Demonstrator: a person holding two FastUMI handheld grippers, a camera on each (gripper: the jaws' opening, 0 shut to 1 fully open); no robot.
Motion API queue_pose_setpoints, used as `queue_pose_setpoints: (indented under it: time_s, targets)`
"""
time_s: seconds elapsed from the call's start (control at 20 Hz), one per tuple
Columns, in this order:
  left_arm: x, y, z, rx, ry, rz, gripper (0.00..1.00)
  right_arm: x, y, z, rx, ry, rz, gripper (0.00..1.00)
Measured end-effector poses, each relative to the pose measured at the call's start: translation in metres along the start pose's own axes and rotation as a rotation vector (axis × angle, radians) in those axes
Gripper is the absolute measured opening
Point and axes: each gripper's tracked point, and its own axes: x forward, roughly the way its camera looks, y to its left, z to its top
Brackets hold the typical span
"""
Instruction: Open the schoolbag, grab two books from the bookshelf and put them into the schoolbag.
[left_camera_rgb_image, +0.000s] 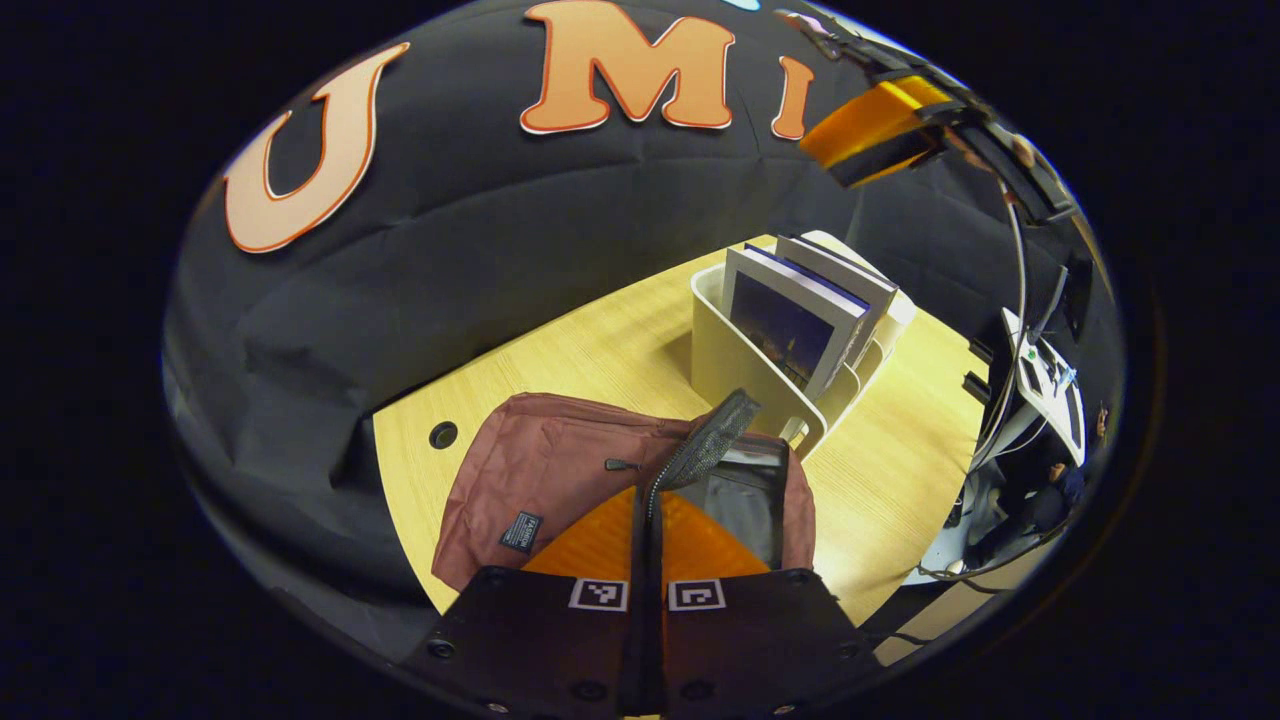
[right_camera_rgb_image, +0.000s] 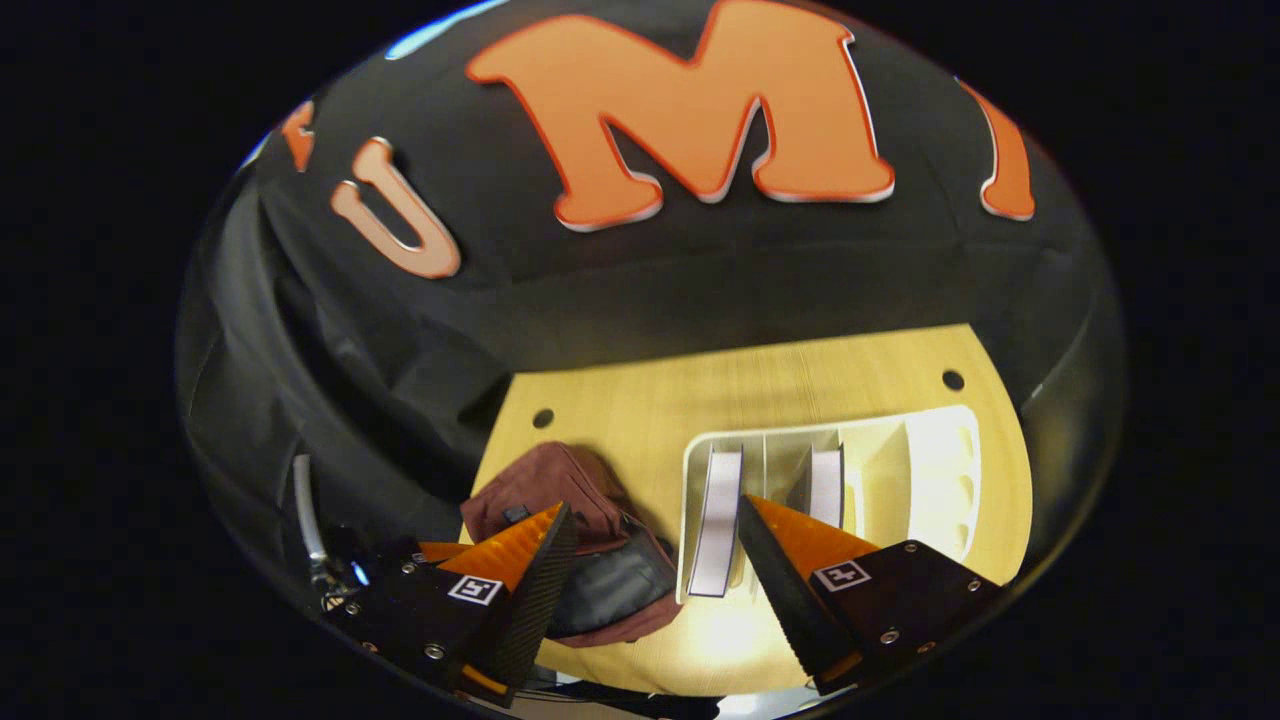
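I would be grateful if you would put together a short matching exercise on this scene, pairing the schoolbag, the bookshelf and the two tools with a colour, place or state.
Things:
1. schoolbag
2. bookshelf
3. left tool
4. right tool

Descriptions:
A. open, held above the books
B. shut on the bag's opening edge
C. reddish-brown, lying unzipped on the table
D. white, with books standing in its slots

Pairs: 1-C, 2-D, 3-B, 4-A
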Motion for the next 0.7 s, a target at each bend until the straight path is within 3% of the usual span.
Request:
queue_pose_setpoints:
  time_s: [0.15,0.3,0.55,0.65,0.7]
  targets:
    - [0.002,0.001,-0.002,0.002,0.007,-0.011,0.01,0.049,-0.022,-0.021,-0.038,0.153,-0.117,0.97]
    - [0.007,0.003,-0.003,-0.008,0.017,-0.018,0.00,0.081,-0.026,-0.040,-0.050,0.255,-0.152,0.98]
    - [0.010,0.005,-0.005,-0.021,0.030,-0.011,0.01,0.117,-0.040,-0.054,-0.038,0.330,-0.211,0.96]
    - [0.009,0.006,-0.004,-0.021,0.032,-0.009,0.01,0.127,-0.047,-0.063,-0.032,0.362,-0.235,0.85]
    - [0.010,0.006,-0.004,-0.023,0.034,-0.008,0.01,0.129,-0.047,-0.067,-0.017,0.376,-0.243,0.60]
